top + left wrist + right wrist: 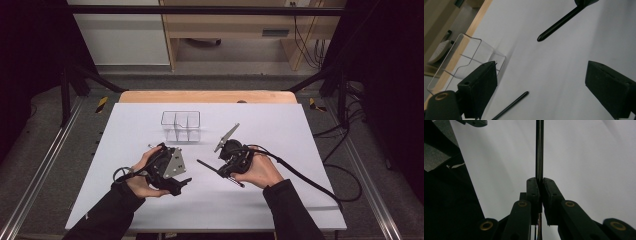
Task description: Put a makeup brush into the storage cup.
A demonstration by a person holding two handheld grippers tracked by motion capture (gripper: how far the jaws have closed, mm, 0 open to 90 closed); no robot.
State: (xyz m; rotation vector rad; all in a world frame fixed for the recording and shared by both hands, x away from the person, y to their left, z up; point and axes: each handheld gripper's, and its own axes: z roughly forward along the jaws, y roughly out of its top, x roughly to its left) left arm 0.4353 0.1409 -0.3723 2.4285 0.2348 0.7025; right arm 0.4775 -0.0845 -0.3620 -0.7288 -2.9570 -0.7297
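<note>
Your right gripper (226,171) is clenched on a thin black rod (210,168), held level just above the white table (280,130); wrist canted inward. Left gripper (181,184) hangs released, nothing btwn jaws, pointing toward the rod. Probably next: carry rod fwd to the clear divided box (180,125), tip it upright over a compartment.

The worktop (150,200) is viewed from high above, looking forward and down. It is seen closely along the left gripper (541,82) jaws (tilted) and the right gripper (540,187) jaws. The black rod (220,173) is shared by all three views.
</note>
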